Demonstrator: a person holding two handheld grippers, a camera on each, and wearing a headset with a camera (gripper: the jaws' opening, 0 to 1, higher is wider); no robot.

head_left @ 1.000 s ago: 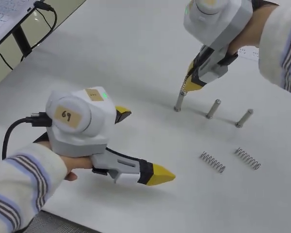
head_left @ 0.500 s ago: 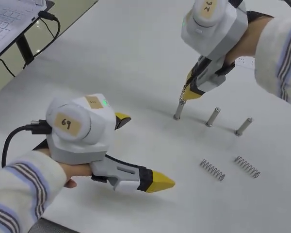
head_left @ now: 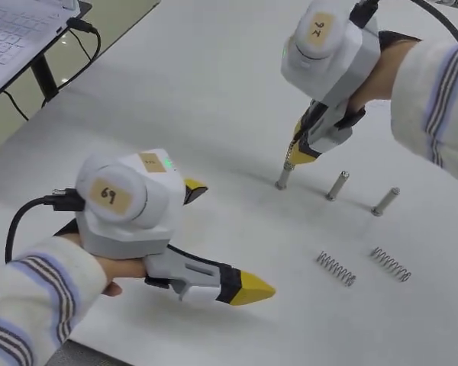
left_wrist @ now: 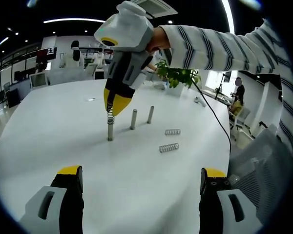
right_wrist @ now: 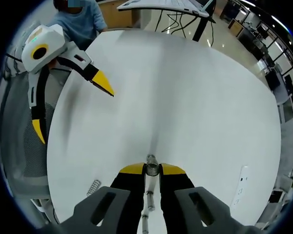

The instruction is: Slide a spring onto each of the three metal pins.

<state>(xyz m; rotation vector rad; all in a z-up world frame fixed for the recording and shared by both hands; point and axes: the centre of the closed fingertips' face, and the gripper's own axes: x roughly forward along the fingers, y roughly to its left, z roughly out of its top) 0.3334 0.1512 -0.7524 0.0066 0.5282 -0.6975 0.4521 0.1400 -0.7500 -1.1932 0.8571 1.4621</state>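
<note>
Right gripper (head_left: 297,153) eased spring (left_wrist: 110,116), upright, onto pin (head_left: 282,180).

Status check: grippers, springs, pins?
Left gripper open, off to the side. Right gripper shut on spring at end pin top. Two pins bare, two springs loose on table. Nothing blocking.

My left hand-held gripper (head_left: 224,238) sits low, rolled on its side, jaws spread wide; my right hand-held gripper (head_left: 298,151) points steeply downward, raised ahead, jaws pinched on a spring (right_wrist: 152,169).

Counted: metal pin (head_left: 284,176) (head_left: 337,185) (head_left: 385,201), three; spring (head_left: 335,268) (head_left: 389,264) (head_left: 289,160), three; gripper (head_left: 229,238) (head_left: 300,151), two.
</note>
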